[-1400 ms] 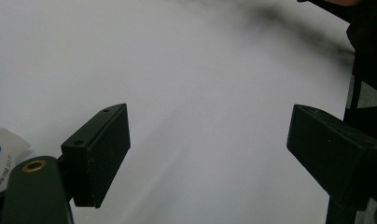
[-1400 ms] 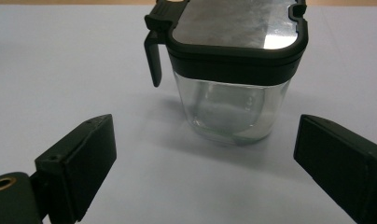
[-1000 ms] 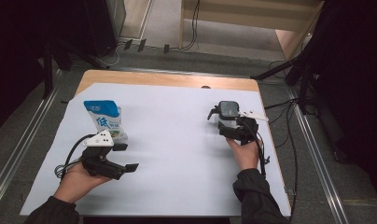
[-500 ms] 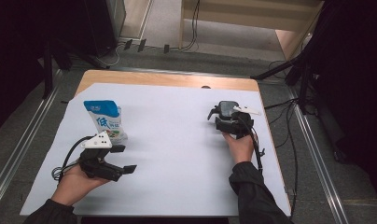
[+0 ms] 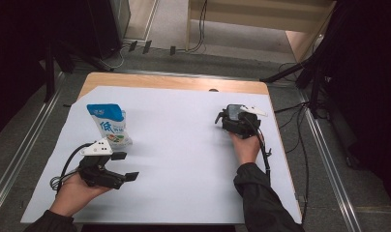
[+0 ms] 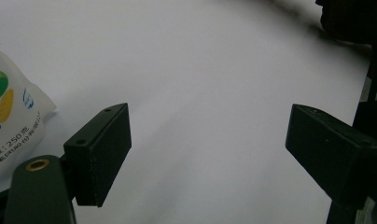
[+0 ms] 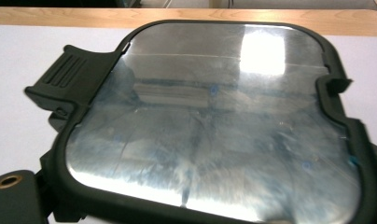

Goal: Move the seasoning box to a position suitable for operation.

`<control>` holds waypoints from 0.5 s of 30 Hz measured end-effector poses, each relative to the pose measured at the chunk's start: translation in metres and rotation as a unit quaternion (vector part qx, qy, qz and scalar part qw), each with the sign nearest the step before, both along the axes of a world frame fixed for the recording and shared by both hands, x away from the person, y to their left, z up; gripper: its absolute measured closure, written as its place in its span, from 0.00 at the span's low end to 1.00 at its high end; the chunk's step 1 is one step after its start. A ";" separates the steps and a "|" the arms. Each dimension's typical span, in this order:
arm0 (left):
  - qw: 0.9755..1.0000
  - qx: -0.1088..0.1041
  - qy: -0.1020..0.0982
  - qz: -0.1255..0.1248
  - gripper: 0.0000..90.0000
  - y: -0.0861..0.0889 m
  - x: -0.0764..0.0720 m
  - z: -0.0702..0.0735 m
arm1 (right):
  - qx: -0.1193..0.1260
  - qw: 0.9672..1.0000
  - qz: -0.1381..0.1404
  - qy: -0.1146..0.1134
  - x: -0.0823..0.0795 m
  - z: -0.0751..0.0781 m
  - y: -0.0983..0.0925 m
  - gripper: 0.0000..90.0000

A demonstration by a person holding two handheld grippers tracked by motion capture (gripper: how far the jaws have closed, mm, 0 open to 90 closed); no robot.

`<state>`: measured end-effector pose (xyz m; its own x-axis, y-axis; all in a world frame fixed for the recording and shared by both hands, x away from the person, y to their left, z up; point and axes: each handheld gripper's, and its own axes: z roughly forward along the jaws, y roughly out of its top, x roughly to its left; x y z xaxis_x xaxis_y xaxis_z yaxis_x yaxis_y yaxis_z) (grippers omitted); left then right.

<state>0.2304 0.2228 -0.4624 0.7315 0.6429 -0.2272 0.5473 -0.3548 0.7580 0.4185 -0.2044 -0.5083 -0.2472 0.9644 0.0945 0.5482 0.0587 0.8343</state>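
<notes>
Lidded container (image 5: 233,113), dark-rimmed with a shiny clear lid, is sitting on the white sheet (image 5: 184,145) near the table's (image 5: 174,82) far right corner, and the right gripper (image 5: 239,121) is pressing in at its near side. In the right gripper view the container (image 7: 210,126) is crowding right up to the camera, its latch tab at the left, so the jaws are hidden and I cannot tell whether they are gripping it or merely standing beside it. Compared with a second ago, the right hand (image 5: 246,145) has been pushing slightly farther toward the far edge, while the container is lying where it was. Toward the near left corner, the left gripper (image 5: 121,166) is hovering with its jaws spread wide and nothing between them; in the left gripper view only bare white sheet (image 6: 200,93) is showing between the two black pads. It has been keeping roughly the same spot. Just beyond it, the white and blue pouch (image 5: 109,125) is standing upright near the left edge, unmoved, and its lower corner (image 6: 11,121) is peeking in beside the left jaw.
</notes>
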 end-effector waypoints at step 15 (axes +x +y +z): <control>1.000 0.000 -0.001 -0.004 0.17 -0.004 0.003 0.000 | -0.024 0.999 -0.004 -0.022 -0.005 0.000 -0.001 0.16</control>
